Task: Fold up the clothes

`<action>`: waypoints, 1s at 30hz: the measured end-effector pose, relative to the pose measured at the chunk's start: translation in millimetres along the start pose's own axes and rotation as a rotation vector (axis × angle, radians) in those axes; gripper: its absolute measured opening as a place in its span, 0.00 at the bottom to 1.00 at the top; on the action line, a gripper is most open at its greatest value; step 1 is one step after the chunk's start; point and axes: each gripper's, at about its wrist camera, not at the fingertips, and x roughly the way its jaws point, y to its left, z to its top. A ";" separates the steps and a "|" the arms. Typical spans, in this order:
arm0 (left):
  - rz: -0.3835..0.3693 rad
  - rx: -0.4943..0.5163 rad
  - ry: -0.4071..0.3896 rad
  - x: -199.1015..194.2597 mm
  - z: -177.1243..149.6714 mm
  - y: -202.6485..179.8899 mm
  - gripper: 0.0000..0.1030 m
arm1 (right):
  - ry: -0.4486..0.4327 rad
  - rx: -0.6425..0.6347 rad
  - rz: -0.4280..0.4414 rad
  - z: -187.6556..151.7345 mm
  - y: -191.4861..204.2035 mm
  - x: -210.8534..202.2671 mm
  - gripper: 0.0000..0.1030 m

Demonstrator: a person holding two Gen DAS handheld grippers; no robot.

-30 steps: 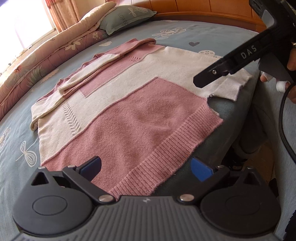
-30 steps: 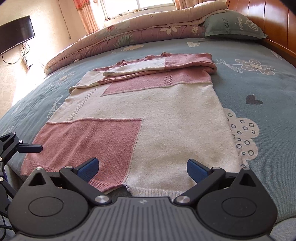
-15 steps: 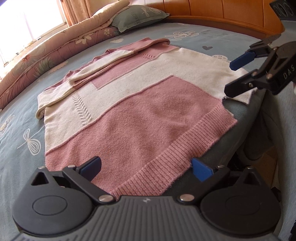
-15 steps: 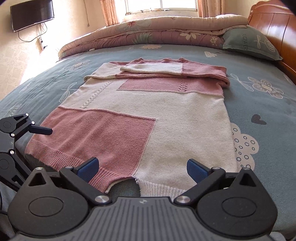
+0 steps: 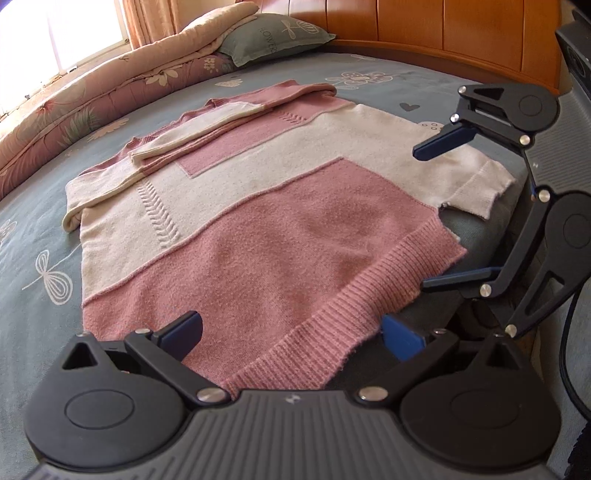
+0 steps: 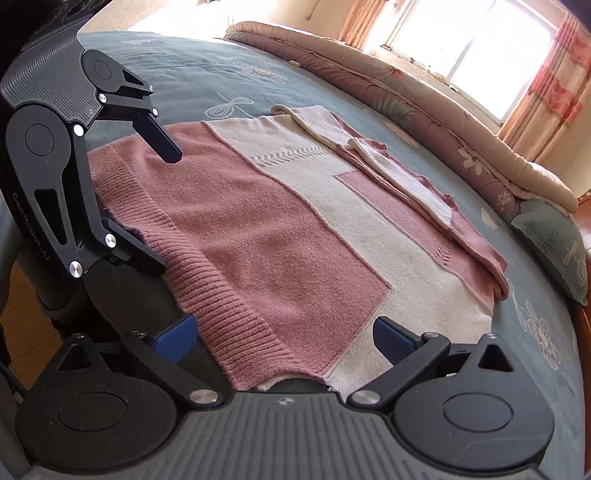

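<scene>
Straddling sweater (image 5: pixel 258 236) hem | left claw (image 5: pixel 291 332) agape | lower pad hidden

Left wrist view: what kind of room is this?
A bedroom, most likely in a home. The sweater lies on a bed with a patterned blue sheet, with a pillow and a rolled quilt at the far side and a wooden headboard behind.

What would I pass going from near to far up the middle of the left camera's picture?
Left gripper → sweater's pink ribbed hem → folded sleeves → blue bedsheet → green pillow → wooden headboard.
</scene>
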 end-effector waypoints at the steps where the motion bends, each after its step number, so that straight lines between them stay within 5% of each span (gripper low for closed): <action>1: -0.002 0.013 0.004 -0.3 -1.6 -1.3 0.99 | -0.005 -0.032 -0.018 0.2 3.4 0.1 1.00; 10: -0.012 0.040 -0.004 1.4 -0.3 -4.6 0.99 | -0.030 -0.244 -0.102 -7.0 18.2 -8.1 1.00; 17: -0.037 0.057 -0.032 17.0 17.9 -13.4 0.99 | -0.042 -0.267 -0.092 -7.7 23.6 -7.1 1.00; 25: -0.096 -0.008 -0.080 8.7 32.9 -2.6 0.99 | -0.056 -0.263 -0.198 -9.3 18.5 -6.8 1.00; 30: -0.123 0.083 -0.067 7.3 25.8 -17.5 0.99 | -0.066 -0.242 -0.225 -7.0 12.5 -8.5 1.00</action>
